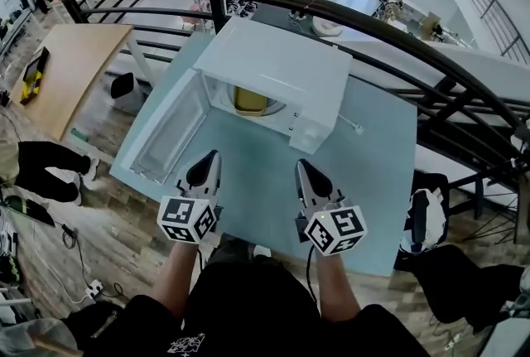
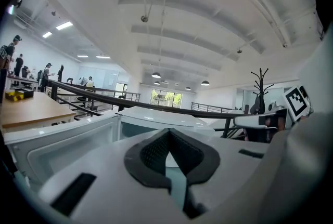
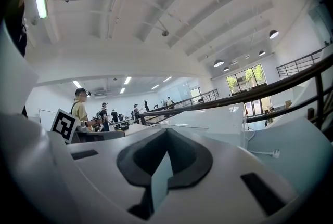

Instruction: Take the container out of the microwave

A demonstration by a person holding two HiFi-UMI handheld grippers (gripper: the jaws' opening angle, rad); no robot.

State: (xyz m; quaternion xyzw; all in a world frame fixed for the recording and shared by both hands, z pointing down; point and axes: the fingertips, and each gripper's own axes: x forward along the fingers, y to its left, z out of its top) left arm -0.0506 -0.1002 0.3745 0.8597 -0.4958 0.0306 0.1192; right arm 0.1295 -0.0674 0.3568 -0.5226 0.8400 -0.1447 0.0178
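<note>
- Blue table (image 1: 377,181) holds a white microwave (image 1: 281,65), door open, yellow container (image 1: 248,101) inside.
- Black railing (image 1: 397,31) curves behind it.
- Left gripper (image 1: 212,156) and right gripper (image 1: 303,166) hang over the table, both closed on nothing.

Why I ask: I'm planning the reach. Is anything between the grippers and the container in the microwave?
Nothing visible does. The door is swung open leftward, the container sits in the open microwave, and only bare table lies between it and the left gripper and right gripper.
</note>
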